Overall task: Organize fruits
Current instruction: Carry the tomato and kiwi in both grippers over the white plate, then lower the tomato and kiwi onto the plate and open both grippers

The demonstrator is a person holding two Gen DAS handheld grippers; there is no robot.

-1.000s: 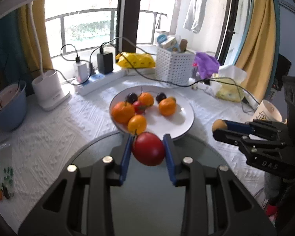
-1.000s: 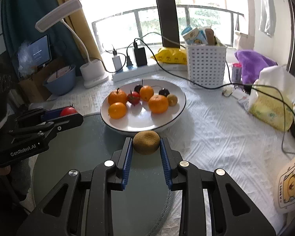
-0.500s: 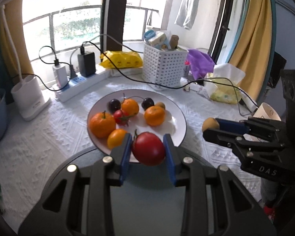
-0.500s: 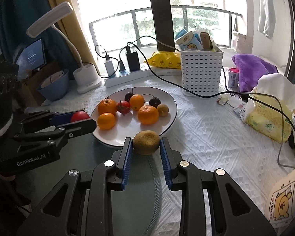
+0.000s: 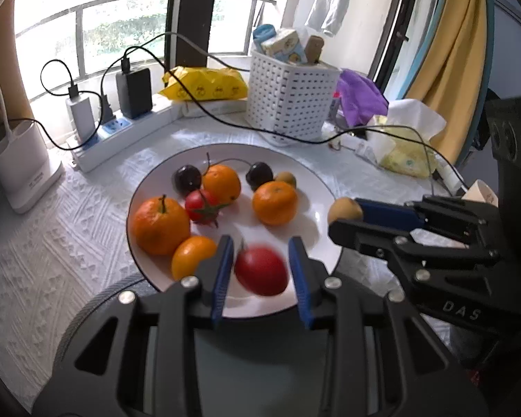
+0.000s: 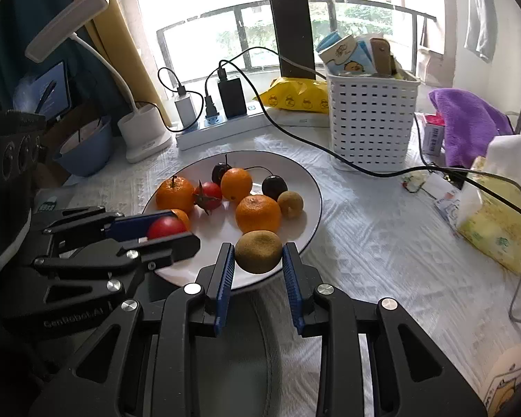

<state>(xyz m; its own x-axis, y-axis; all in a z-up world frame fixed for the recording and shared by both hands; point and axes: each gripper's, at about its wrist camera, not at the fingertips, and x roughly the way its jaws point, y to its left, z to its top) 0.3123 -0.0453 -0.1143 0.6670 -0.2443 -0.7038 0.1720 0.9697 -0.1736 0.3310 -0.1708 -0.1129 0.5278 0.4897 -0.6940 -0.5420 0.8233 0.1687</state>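
Left wrist view: the left gripper (image 5: 260, 267) has spread since a half second ago; the red tomato (image 5: 261, 271), blurred, sits loose between its fingers over the white plate (image 5: 316, 180).

Right wrist view: the right gripper (image 6: 258, 260) still clamps the kiwi (image 6: 258, 251), now above the plate's (image 6: 305, 177) near rim.

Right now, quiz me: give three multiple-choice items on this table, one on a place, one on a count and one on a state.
1. Where is the white basket relative to the plate?
A. on it
B. beyond it, farther back
C. in front of it

2. How many dark cherries lie on the plate?
A. two
B. four
C. none

3. The right gripper is:
A. open and empty
B. shut on a kiwi
C. shut on an orange

Answers:
1. B, it stands past the plate's far rim.
2. A, two dark stemmed fruits sit at the back.
3. B, the brown fruit is pinched between both fingers.
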